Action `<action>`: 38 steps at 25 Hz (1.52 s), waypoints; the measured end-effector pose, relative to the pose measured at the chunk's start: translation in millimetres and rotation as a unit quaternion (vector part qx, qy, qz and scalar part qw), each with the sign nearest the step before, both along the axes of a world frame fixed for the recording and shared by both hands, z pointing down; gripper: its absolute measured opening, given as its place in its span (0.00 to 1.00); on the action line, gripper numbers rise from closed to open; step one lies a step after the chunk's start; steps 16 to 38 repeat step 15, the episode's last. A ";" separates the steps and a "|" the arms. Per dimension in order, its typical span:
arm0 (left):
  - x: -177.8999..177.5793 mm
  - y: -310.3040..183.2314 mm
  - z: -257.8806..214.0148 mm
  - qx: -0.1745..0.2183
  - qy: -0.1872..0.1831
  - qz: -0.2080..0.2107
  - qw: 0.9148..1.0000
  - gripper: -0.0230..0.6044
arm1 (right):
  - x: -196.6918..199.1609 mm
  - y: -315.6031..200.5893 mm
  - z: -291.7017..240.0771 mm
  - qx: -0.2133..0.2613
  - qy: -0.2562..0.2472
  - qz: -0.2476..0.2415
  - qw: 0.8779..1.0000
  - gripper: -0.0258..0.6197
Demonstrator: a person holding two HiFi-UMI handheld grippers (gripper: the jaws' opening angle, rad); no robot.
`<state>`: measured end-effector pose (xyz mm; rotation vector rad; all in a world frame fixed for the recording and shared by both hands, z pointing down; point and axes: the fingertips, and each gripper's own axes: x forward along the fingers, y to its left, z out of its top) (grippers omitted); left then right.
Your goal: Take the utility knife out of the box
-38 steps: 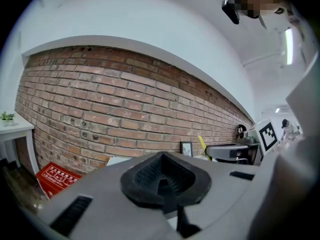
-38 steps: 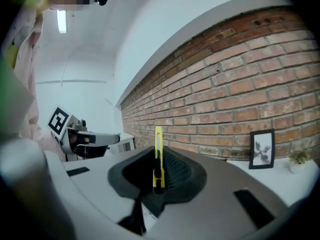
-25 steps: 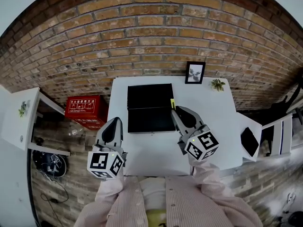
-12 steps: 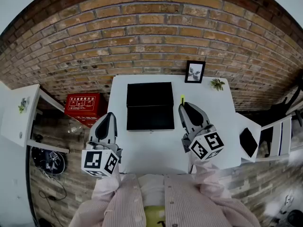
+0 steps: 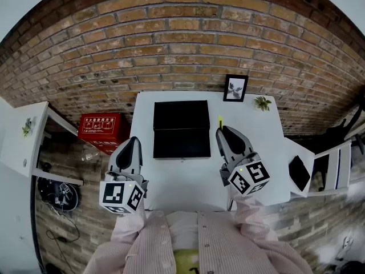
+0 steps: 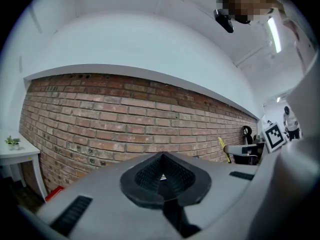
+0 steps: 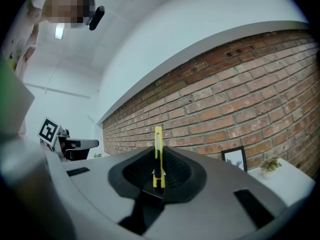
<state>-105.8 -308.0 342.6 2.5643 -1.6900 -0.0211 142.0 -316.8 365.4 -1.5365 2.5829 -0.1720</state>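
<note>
My right claw is pinched narrow on the yellow utility knife, upright, already outside the black box, at its 3 o'clock. I should keep the grip firm and lay it gently on the white counter. My left claw is closed, empty. Brick wall at 12 o'clock.

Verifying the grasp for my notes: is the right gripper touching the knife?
Touching. In the right gripper view, the right gripper has its jaws closed on the yellow knife, which stands upright between them with a pad against each side.
</note>
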 end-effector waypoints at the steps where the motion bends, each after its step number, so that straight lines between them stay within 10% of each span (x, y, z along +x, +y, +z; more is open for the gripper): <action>1: 0.0 -0.2 0.6 -0.001 0.001 0.001 1.000 0.02 | -0.2 0.0 -0.1 0.000 0.001 0.001 1.000 0.12; 38: 2.9 -2.5 5.6 -0.015 -0.005 0.000 1.000 0.02 | 1.0 -1.4 5.3 -0.004 0.030 0.007 1.000 0.12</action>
